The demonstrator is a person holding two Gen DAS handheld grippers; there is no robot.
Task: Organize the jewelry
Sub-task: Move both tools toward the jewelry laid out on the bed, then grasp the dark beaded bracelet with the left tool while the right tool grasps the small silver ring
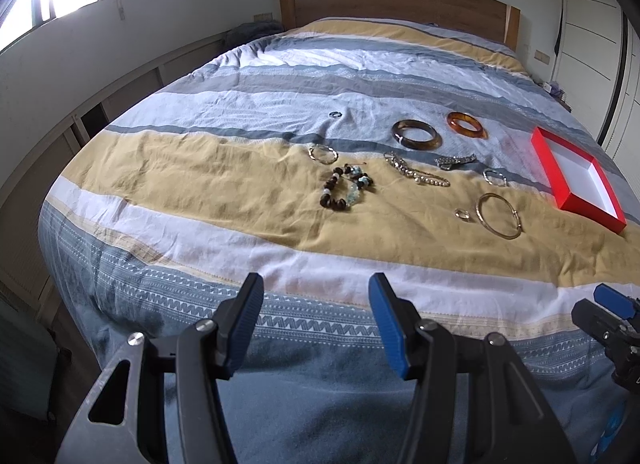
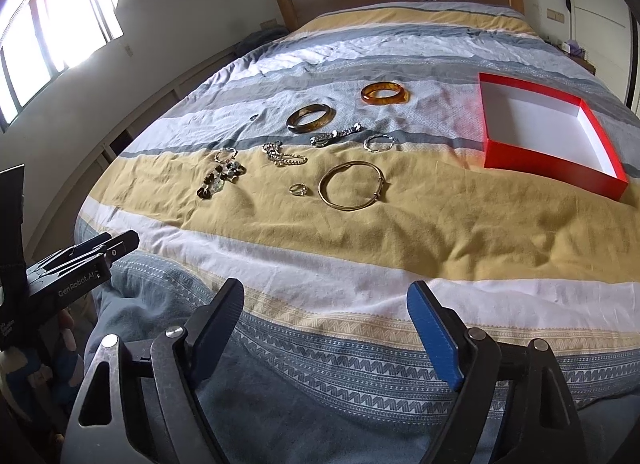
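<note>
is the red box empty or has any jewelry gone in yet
Empty: the shallow red cardboard box shows only its bare white floor, and all the jewelry lies outside it on the striped bedspread.

bangles, bracelets and rings lie scattered flat on the striped bedspread, left of an empty red box with white inside.

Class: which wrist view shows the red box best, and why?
The right wrist view: the whole red box, with its white floor, lies in view. In the left wrist view the red box sits near the frame's edge, squeezed and slanted.
</note>
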